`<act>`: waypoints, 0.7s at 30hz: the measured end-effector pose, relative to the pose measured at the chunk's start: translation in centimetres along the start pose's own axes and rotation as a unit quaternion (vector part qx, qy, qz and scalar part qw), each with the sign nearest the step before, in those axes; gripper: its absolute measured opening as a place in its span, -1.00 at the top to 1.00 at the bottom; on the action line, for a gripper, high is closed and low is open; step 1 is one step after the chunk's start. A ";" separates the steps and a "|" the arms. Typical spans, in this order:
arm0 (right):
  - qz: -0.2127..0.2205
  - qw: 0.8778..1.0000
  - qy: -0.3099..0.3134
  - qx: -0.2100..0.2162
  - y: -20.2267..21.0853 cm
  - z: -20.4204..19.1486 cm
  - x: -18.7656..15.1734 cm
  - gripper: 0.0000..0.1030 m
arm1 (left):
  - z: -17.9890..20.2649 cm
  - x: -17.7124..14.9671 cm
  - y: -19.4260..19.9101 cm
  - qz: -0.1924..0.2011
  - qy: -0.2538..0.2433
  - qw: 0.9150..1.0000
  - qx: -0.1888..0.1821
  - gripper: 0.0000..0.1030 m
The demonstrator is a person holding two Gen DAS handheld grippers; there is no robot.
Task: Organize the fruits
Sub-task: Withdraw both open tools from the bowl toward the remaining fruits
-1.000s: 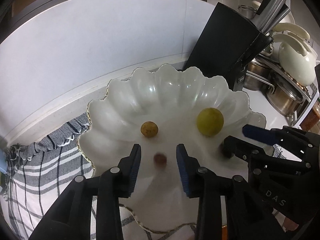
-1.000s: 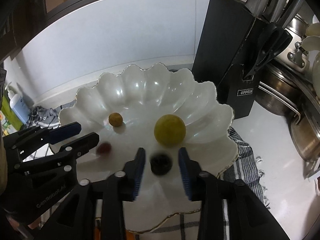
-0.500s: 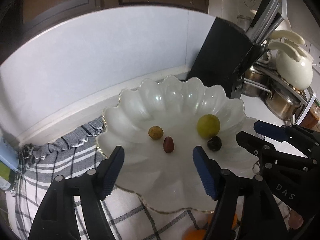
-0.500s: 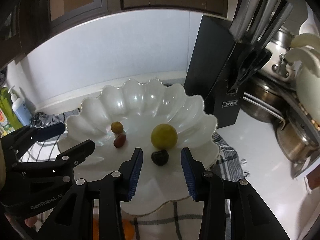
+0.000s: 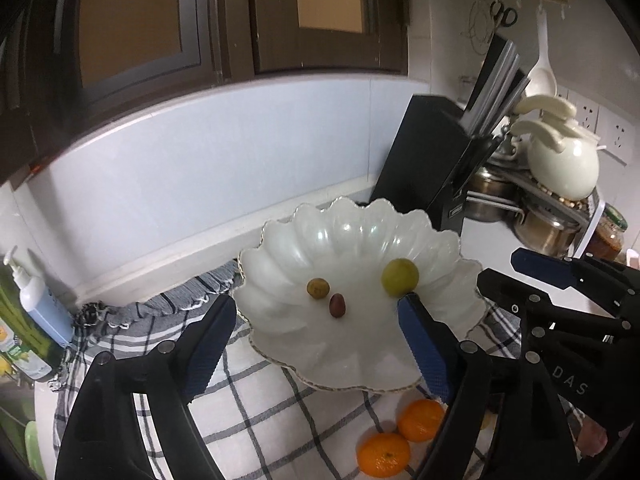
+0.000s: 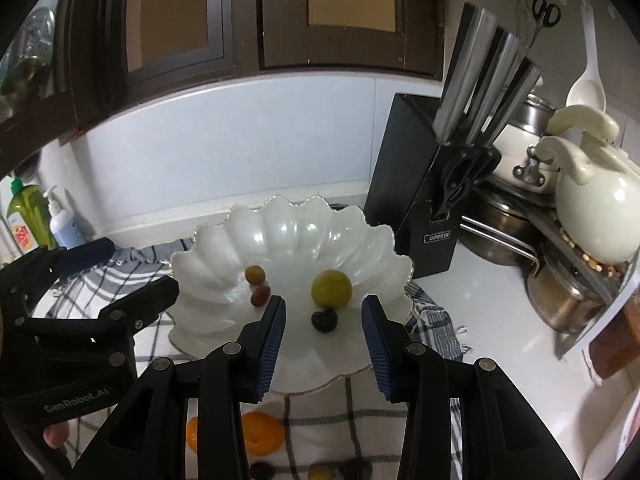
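One dark fruit (image 6: pixel 324 320) in the scalloped bowl (image 5: pixel 280 276) hides behind our left gripper (image 5: pixel 316 340), now opening, empty; right gripper (image 6: pixel 324 340) apart, released it.

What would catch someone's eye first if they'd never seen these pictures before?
Probably the white scalloped dish on the checked cloth, holding a round green fruit, a dark one and two small ones to the left. Next, the black knife block behind it on the right, then the two oranges on the cloth in front of the dish.
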State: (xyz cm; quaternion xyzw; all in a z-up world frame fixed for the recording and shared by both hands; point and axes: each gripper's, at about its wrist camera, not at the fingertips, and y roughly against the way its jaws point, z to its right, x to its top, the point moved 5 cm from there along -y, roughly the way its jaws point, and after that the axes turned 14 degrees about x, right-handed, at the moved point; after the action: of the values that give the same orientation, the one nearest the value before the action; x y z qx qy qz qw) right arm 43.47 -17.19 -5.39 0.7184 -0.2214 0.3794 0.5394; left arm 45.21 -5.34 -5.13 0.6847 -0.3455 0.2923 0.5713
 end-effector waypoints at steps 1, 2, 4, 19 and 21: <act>0.003 1.000 0.000 0.000 0.3 -0.1 0.0 0.21 | -0.2 0.0 0.5 0.003 0.004 1.000 -0.001 -0.62; 0.006 1.000 0.000 -0.001 0.7 -0.1 0.0 0.21 | -0.3 0.1 0.9 0.005 0.006 1.000 -0.002 -0.62; 0.013 1.000 0.001 0.000 1.6 -0.3 0.0 0.21 | -0.7 0.1 1.9 0.009 0.011 1.000 -0.003 -0.62; 0.047 0.999 0.015 -0.005 6.8 -2.6 -0.9 0.21 | -2.2 -1.2 7.8 0.041 0.015 0.999 -0.008 -0.62; 0.048 0.999 0.021 -0.009 7.4 -3.1 -1.2 0.21 | -2.4 -1.5 8.4 0.044 0.014 0.999 -0.008 -0.62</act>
State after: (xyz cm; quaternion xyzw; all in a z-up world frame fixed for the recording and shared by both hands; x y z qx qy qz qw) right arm 36.42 -16.74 -1.43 0.6939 -0.2477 0.4176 0.5317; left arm 37.57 -3.65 -1.00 0.6603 -0.3693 0.3239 0.5680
